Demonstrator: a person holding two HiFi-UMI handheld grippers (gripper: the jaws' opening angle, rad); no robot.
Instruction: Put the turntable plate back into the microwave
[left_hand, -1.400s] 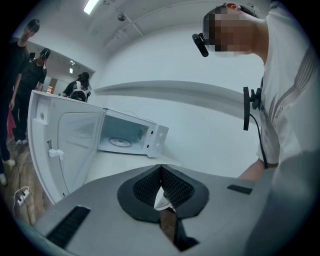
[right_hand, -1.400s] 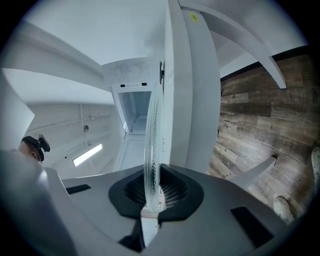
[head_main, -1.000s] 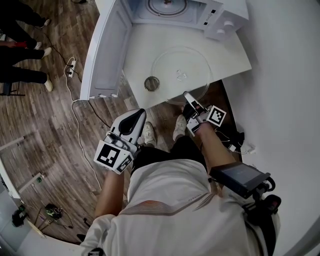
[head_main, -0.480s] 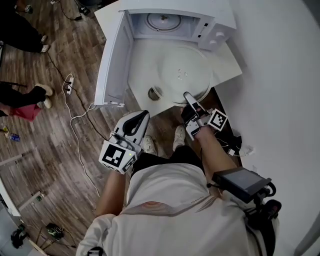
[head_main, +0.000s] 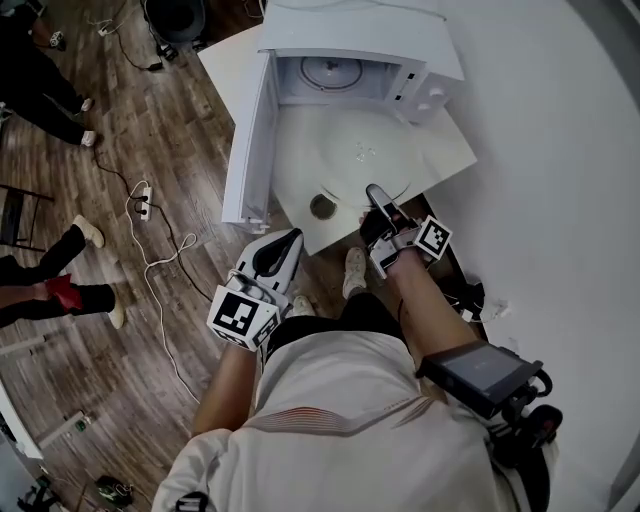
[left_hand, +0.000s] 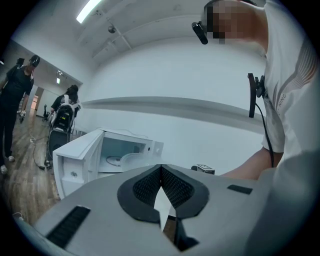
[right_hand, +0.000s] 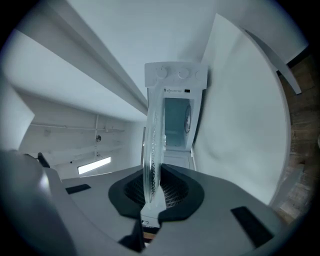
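Note:
The clear glass turntable plate (head_main: 362, 150) hangs over the white table (head_main: 445, 150), in front of the microwave (head_main: 350, 70). My right gripper (head_main: 373, 192) is shut on its near rim. In the right gripper view the plate (right_hand: 152, 145) stands edge-on between the pads, with the microwave (right_hand: 176, 105) straight ahead. The microwave door (head_main: 250, 140) swings open to the left, and a ring shows on the cavity floor. My left gripper (head_main: 290, 238) is shut and empty, off the table's near corner, pointing at the microwave (left_hand: 115, 152).
A small round object (head_main: 322, 207) sits near the table's front edge, just left of the right gripper. The white wall is on the right. A power strip (head_main: 142, 200) and cable lie on the wood floor at left, where people (head_main: 45, 60) stand.
The right gripper has lifted the plate off the table and carried it toward the microwave. The left gripper rose slightly and stayed shut.

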